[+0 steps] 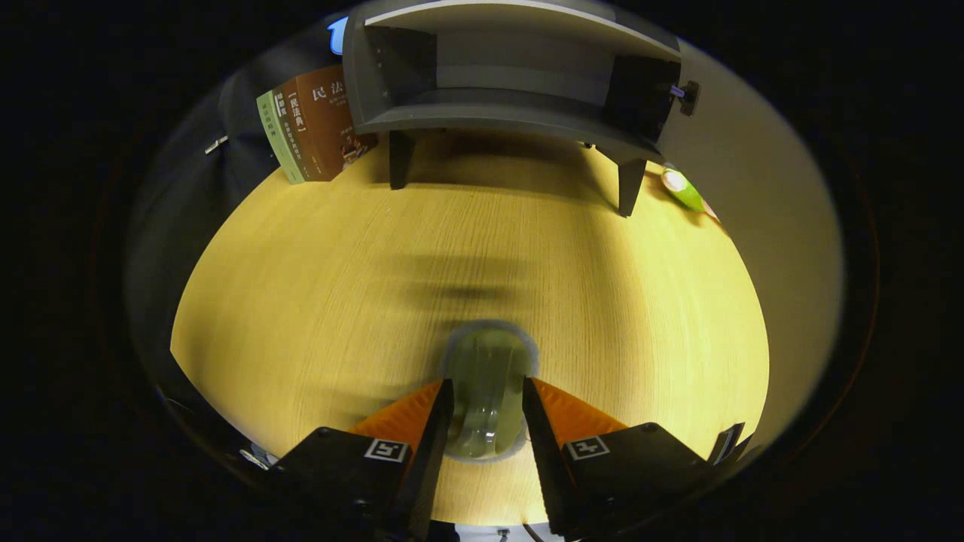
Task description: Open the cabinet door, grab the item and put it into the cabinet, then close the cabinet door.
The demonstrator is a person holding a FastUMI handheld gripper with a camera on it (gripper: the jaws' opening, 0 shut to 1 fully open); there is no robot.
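Holding a pale green, translucent cup-like item [488, 391] between the fingers of my gripper [488, 410], I judge it to be light, smooth plastic or glass; motion blur keeps me from saying which. Both fingers appear to press on its sides, the left finger [437, 421] and the right finger [536, 421] flanking it low in the frame, so I read the gripper as clamped on the item.

Going left to right across the upper frame: a leaning stack of brown and green books [312, 132] stands at upper left on the yellow wood-grain tabletop [301, 301]. Top centre sits the grey cabinet on short legs [512, 113], its front already open onto a bare interior. The door [745, 143] seems swung out to the right, with a small dark knob [687, 96] at its edge. A green and white object [681, 188] lies at upper right by the cabinet's right leg.

The item looks slippery and possibly fragile, so I would keep a firm, steady grip on its mid-wall, not its rim. It lies well short of the cabinet.
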